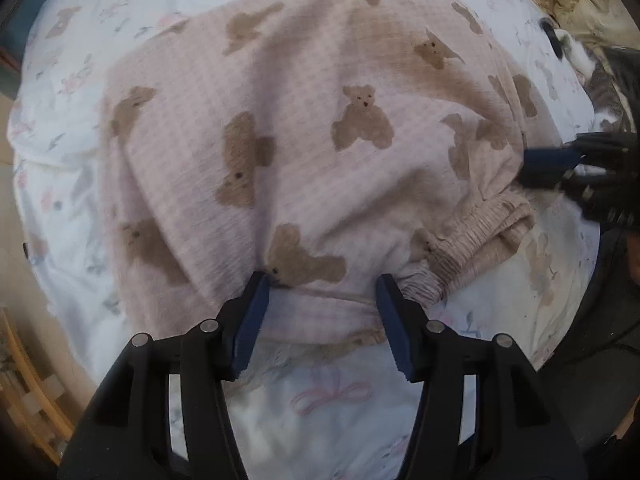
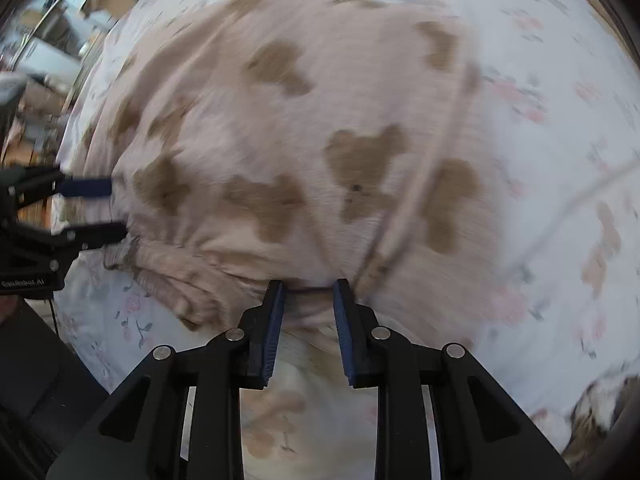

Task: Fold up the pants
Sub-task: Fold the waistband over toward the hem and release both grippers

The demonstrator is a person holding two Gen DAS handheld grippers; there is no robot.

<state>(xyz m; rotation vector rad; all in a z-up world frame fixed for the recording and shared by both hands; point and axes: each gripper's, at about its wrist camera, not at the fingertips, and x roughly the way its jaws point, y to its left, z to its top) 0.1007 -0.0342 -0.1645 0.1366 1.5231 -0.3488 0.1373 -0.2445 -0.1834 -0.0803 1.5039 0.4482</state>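
Both the left claw point(image 1: 322, 278) and right claw point(image 2: 308, 283) are spread at the bear-print pants point(image 1: 304, 128) edge.

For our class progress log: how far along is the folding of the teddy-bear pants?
Done: the pants lie doubled on the floral sheet, elastic waistband bunched at one end. In hand: the left gripper and right gripper both stand open at the fabric edge. Left: a further fold and smoothing, probably.
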